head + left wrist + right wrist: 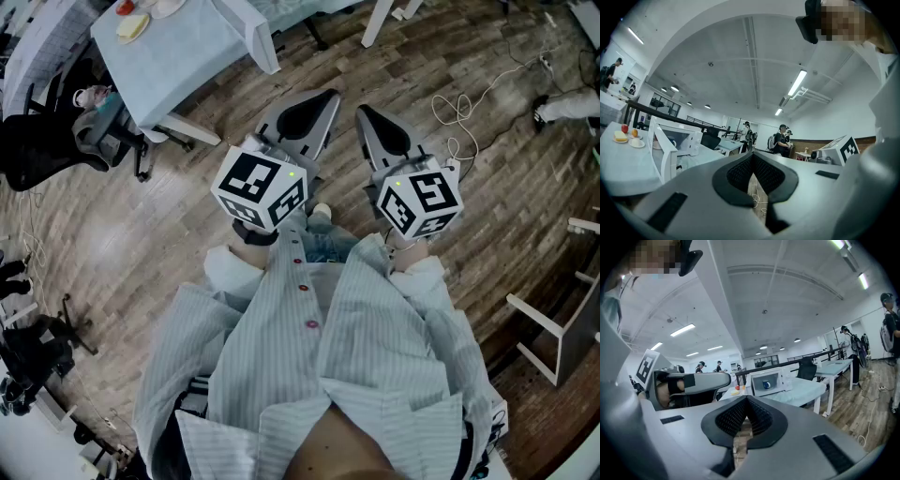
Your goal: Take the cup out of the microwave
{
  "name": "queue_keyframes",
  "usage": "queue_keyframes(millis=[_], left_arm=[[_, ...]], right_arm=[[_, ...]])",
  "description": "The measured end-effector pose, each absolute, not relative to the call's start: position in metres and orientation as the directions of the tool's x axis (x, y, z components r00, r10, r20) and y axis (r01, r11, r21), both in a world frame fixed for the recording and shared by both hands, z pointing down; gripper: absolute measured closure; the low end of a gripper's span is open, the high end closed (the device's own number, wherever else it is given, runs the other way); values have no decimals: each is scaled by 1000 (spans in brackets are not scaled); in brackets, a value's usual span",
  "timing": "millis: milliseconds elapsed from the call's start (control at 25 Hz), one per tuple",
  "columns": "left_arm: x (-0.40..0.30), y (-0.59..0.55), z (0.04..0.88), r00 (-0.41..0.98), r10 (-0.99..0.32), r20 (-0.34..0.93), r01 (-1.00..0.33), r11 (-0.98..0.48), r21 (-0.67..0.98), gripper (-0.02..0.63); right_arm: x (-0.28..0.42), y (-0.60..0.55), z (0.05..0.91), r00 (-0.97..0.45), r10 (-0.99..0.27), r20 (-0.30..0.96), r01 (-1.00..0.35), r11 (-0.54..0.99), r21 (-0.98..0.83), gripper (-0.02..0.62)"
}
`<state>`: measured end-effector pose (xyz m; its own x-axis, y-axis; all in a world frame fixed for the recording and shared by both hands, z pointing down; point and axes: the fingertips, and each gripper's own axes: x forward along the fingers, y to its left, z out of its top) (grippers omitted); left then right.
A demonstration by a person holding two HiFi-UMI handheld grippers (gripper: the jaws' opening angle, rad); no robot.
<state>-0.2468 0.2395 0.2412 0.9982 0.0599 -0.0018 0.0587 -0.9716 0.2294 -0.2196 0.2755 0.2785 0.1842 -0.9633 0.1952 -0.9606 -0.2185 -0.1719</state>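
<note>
Currently both tools are held level in front of the person's striped shirt, above a wood-plank floor.

Left tool: jaws pressed together, nothing between them; only a thin sliver of floor shows under the pads.
Right tool: jaws likewise pressed together, nothing pinched.

Room: large open workspace with a white ceiling and long strip lights. Several people stand in the background among desks.

Surface: a table under a pale blue cloth stands ahead and to the person's left, well apart from both tools.
- A white microwave sits on it with its door swung open.
- The cup, blue, stands inside the microwave cavity.
- Small plates with food sit on the cloth beside the microwave, including something red and something yellow.

Floor: a black office chair stands near the table's left edge. A loose white cable loops across the planks to the right. White furniture frames stand at the far right of the head view.
</note>
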Motion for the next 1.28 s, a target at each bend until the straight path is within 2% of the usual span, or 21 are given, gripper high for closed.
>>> queue_keyframes(millis=[760, 1280], left_arm=[[-235, 280, 255, 996, 84, 6, 80, -965, 249, 598], [-157, 229, 274, 997, 64, 35, 53, -965, 258, 598]], right_arm=[[-210, 314, 286, 212, -958, 191, -954, -245, -173, 563], [-135, 265, 309, 193, -957, 217, -948, -239, -212, 561]])
